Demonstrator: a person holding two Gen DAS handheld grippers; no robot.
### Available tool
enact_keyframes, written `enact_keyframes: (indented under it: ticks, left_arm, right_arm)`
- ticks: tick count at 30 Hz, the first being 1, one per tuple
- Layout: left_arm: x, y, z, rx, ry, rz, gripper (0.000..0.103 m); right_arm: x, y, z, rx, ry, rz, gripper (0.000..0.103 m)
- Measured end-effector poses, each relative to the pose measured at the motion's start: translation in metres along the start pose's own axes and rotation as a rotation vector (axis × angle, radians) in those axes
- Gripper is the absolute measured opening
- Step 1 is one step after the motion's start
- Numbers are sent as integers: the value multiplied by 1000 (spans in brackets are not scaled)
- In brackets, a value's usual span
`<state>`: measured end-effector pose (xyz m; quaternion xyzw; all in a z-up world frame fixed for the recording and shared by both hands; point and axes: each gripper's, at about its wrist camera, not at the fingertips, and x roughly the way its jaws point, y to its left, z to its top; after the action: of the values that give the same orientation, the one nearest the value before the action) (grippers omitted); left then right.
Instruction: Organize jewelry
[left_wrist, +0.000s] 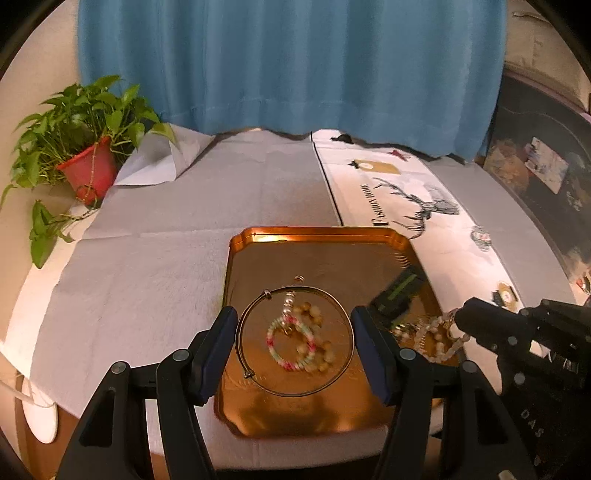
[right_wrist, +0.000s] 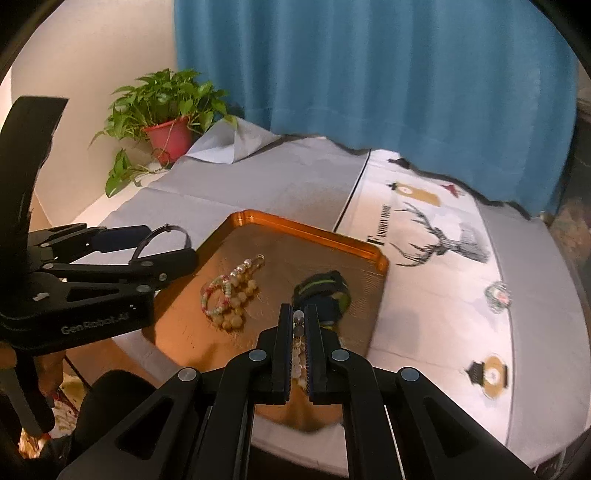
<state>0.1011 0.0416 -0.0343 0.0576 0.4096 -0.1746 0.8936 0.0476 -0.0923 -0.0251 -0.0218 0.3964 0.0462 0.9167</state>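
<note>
The left gripper (left_wrist: 293, 347) hovered over the copper tray (left_wrist: 317, 233), its jaws spread wide with the thin bangle (left_wrist: 243, 323) spanning the gap between them; whether the pads pressed the ring cannot be told; through the bangle, at 6 o'clock of the tray's middle, lay the pink-and-green beaded bracelet (left_wrist: 291, 343) touching the amber bead bracelet (left_wrist: 314, 314). The right gripper (right_wrist: 298, 325) had its jaws closed on a pale bead strand (right_wrist: 297, 343), at 5 o'clock of the tray; a dark green-striped band (right_wrist: 323, 282) lay just beyond its tips. The tray sat on the grey-clothed table (left_wrist: 166, 240); a potted plant (left_wrist: 88, 170) stood at 10 o'clock.
</note>
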Motion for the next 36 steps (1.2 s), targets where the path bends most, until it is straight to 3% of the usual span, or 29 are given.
enact_keyframes:
  ticks: [7, 9, 10, 11, 13, 17, 25, 36]
  left_arm:
    - [39, 5, 2, 1, 43, 8, 61]
    - [52, 8, 0, 3, 69, 15, 72]
    - [58, 9, -2, 6, 91, 30, 87]
    - [62, 9, -5, 8, 102, 57, 91]
    - [61, 7, -12, 26, 93, 73, 91]
    - [47, 2, -28, 52, 113, 100, 91]
    - [-27, -2, -63, -89, 68, 54, 92]
    - [-117, -50, -109, -6, 0, 99, 93]
  right_arm:
    - [40, -1, -3, -3, 52, 20, 7]
    - [52, -2, -8, -12, 73, 14, 11]
    - [57, -3, -10, -15, 89, 2, 28]
    - [62, -5, -13, -11, 116, -18, 57]
    - [65, -12, -18, 19, 142, -40, 78]
    - [54, -25, -29, 78, 144, -24, 78]
    - [-16, -24, -54, 107, 135, -40, 78]
    - [-122, 5, -101, 111, 32, -62, 84]
